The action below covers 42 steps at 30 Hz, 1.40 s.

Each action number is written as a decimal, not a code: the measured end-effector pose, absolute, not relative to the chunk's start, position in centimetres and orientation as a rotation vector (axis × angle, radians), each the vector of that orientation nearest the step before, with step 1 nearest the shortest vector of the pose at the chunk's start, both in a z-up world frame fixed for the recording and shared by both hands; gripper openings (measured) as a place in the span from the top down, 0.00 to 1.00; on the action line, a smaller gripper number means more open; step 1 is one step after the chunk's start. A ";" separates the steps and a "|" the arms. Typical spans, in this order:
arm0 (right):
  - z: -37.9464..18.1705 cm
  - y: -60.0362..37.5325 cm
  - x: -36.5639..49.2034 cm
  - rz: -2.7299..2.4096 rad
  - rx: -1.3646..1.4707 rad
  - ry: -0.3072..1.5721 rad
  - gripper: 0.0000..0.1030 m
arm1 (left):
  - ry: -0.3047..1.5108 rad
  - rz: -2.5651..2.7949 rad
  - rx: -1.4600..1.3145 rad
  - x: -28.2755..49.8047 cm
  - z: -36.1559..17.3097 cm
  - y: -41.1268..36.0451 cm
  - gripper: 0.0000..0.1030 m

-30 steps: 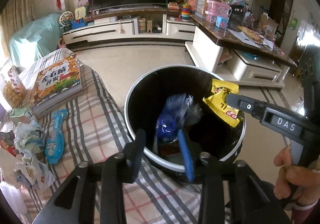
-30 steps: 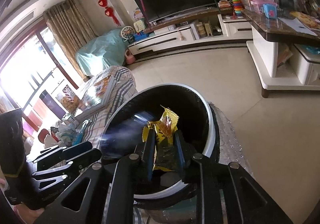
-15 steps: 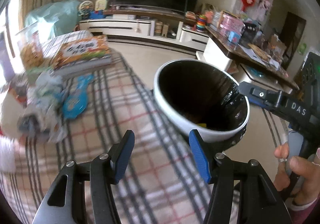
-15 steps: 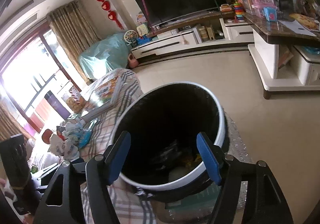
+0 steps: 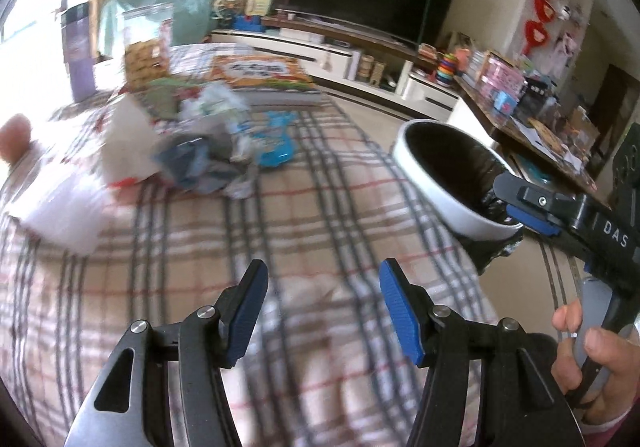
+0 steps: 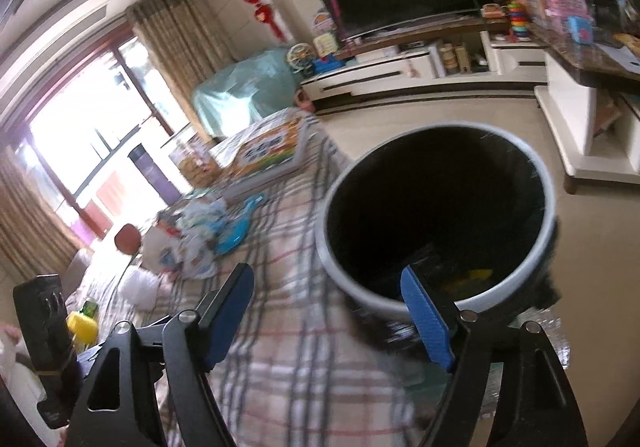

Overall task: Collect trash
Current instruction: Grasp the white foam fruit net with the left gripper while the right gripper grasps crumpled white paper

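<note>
- Left wrist view showed the left gripper (image 5: 322, 311) with its blue pads spread and nothing between them, hanging over the checked cloth (image 5: 312, 215) and aimed toward the litter, which suggested it was empty so as to take the next piece.
- Crumpled wrappers (image 5: 208, 163) lay in a loose heap at the far side of the cloth, just beside a blue packet (image 5: 276, 145); blur made the single pieces hard to tell apart. This heap was, by my reading, the trash yet to be collected.
- A white bin with a black liner (image 5: 444, 183) stood at the cloth's right edge, close enough that either hand could drop into it without a long reach.
- Right wrist view showed the right gripper (image 6: 326, 313) with its jaws opening and empty; one blue pad sat in front of the bin's near rim (image 6: 440, 303), the other over the cloth.
- Something yellow (image 6: 470, 278) lay at the bottom of the liner, so some trash was already inside.
- A picture book (image 6: 268, 151) and a purple flask (image 6: 150, 171) rested beyond the heap; they looked like belongings to leave alone, not litter.
- A person's hand (image 5: 592, 363) gripped the right tool's handle low at the frame's right.
</note>
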State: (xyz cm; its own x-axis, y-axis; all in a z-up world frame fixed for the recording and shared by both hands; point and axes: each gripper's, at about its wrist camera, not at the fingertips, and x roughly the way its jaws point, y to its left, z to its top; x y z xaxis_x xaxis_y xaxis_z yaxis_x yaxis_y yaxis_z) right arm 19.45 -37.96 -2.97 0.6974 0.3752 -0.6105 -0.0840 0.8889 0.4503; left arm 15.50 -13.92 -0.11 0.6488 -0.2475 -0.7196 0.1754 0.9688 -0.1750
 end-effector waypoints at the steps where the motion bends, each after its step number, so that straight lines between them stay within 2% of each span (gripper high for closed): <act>1: -3.1 -37.1 19.4 0.279 0.406 0.766 0.25 | 0.832 -0.231 -0.098 15.3 -0.1 -13.5 0.44; 22: -4.7 -26.4 19.8 0.451 0.328 0.844 0.24 | 0.816 -0.025 -0.217 11.8 -0.6 -3.7 0.43; 42: -5.0 -21.8 22.6 0.474 0.304 0.848 0.25 | 0.792 -0.012 -0.287 14.9 -0.9 0.1 0.43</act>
State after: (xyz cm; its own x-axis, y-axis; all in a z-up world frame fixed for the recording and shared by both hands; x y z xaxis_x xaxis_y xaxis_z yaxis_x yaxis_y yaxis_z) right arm 22.61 -21.82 -5.02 0.5676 0.5140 -0.6431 -0.2780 0.8549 0.4380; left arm 14.94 0.14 -0.94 0.7043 -0.1181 -0.7000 -0.0963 0.9611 -0.2590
